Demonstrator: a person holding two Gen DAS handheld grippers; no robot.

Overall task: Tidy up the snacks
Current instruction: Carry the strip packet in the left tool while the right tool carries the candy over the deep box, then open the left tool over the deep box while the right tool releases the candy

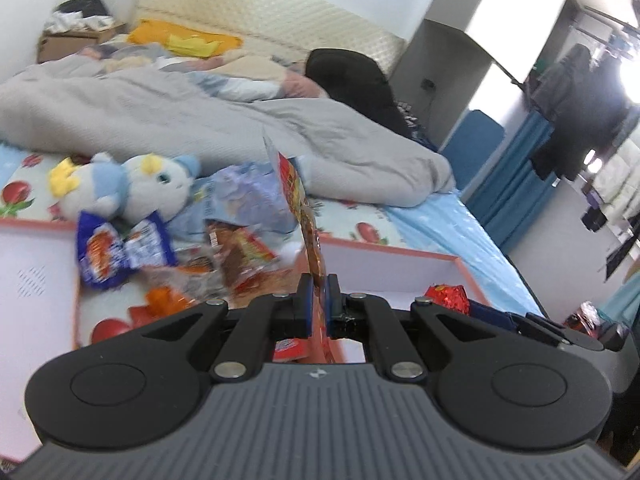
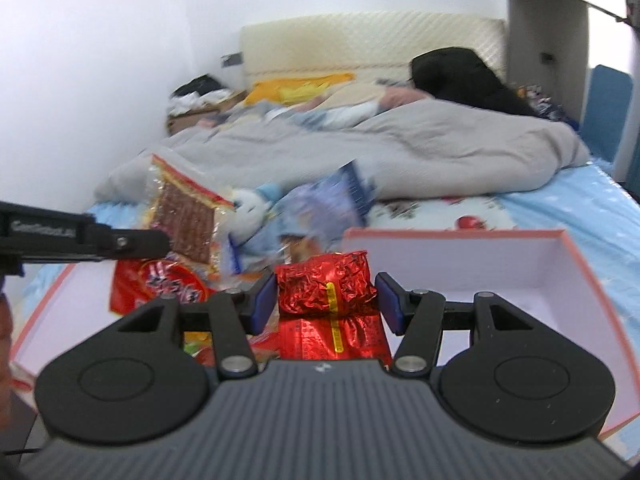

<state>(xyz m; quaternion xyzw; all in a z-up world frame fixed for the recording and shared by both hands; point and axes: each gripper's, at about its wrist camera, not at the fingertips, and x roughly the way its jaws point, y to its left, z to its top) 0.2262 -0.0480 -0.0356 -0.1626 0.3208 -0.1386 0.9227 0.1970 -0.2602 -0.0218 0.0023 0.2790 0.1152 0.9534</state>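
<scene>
Bed [image 1: 432, 216], both grippers pinching snack packets

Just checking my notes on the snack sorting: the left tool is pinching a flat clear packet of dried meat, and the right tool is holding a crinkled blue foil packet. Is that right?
One detail is wrong. The packet in the right tool is crinkled red foil with a yellow strip, not blue, as the right wrist view shows. The left tool does pinch the flat clear packet of dried meat.

A lived-in home bedroom: a bed with a padded cream headboard [image 1: 280, 12], a rumpled grey duvet [image 1: 180, 116], a plush toy [image 1: 132, 184], and clothes hanging on a rack [image 1: 576, 96].
</scene>
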